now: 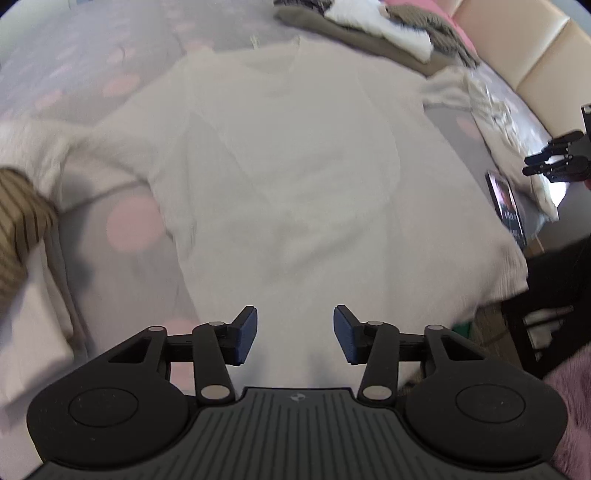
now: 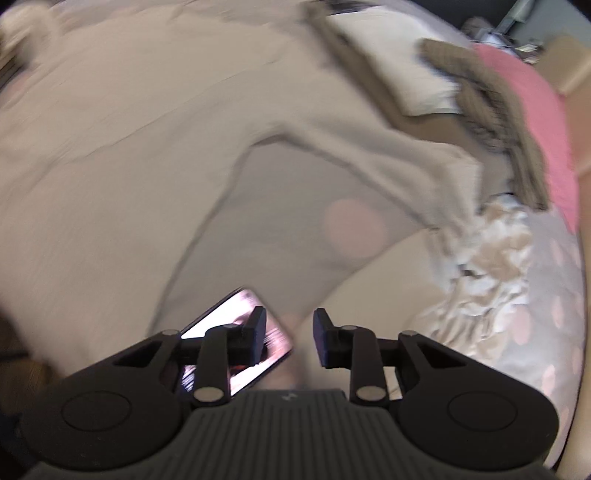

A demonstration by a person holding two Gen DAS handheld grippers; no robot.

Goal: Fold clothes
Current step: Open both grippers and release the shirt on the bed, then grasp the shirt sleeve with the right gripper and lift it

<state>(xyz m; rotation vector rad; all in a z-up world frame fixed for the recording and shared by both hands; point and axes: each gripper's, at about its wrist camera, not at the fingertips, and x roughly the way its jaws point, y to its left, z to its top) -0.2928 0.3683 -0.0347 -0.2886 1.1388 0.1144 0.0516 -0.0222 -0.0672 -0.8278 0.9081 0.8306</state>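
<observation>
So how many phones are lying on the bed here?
1: the phone, screen lit, lies beside the white sweater near the bed's edge, under the right gripper. Others may hide under clothes.

Cream sweater spread flat mid-bed, phone beside its hem, clothes pile crowding the far edge

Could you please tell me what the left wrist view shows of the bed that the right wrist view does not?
Only the left wrist view shows the white top's neckline, the brown striped garment at the left edge, and both grippers: the left gripper, open over the hem, and the right gripper far right. Only the right wrist view shows the right gripper open above the bedsheet. Both show the white top, the lit phone, the pink-dotted bedsheet and the pile of clothes.
</observation>
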